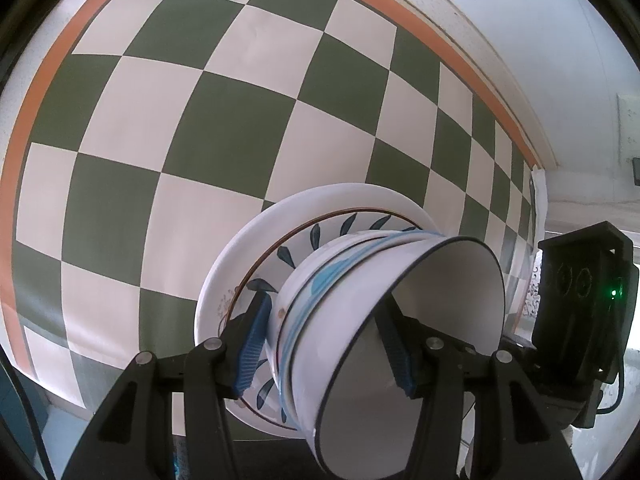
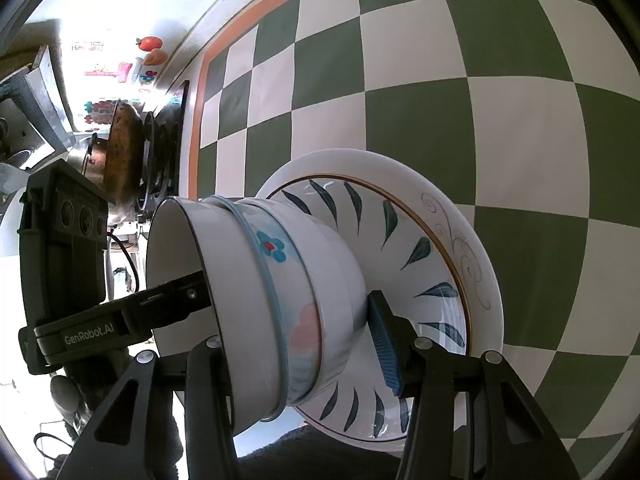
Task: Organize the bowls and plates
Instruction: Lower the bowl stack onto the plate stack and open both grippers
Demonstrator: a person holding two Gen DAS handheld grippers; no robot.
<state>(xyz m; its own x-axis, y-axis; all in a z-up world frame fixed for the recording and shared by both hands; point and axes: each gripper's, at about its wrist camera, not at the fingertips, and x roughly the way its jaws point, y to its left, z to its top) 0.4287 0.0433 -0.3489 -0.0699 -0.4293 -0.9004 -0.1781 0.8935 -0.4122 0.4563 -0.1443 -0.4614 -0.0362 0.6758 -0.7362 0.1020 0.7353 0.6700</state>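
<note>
the left claw [image 1: 326, 340] and the right claw [image 2: 296, 344] each stand about half open, and both grip the same stack of bowls [image 1: 360, 320] from opposite sides. each claw has one finger inside the top bowl [image 2: 224, 280] and one blue pad [image 2: 386, 344] outside, against the lowest bowl, so the walls of all the bowls are pinched together between them. in the right wrist view the left claw comes into the top bowl from the far side, with its body beyond the stack.

the stack sits between the fingers of both claws. under the bowls is the leaf plate [image 2: 416, 248], and under that the white plate [image 2: 464, 216], both just past the outer pads. below them lies the checked cloth [image 1: 240, 120] on the worktop. i cannot tell for sure if the plates rest on the cloth or hang with the bowls; the bowls seem only to touch the leaf plate.

the main risk, as i judge it, is that the grip holds several loose walls at once. if one claw pulls a bit more than the other, the stack can tilt and an inner bowl can slide out. the glazed surface is smooth, so the pads may slip. if the bowls are lifted and the leaf plate sticks for a moment, it can drop back on the white plate and chip. lowering unevenly can also knock a bowl rim on the plate.
</note>
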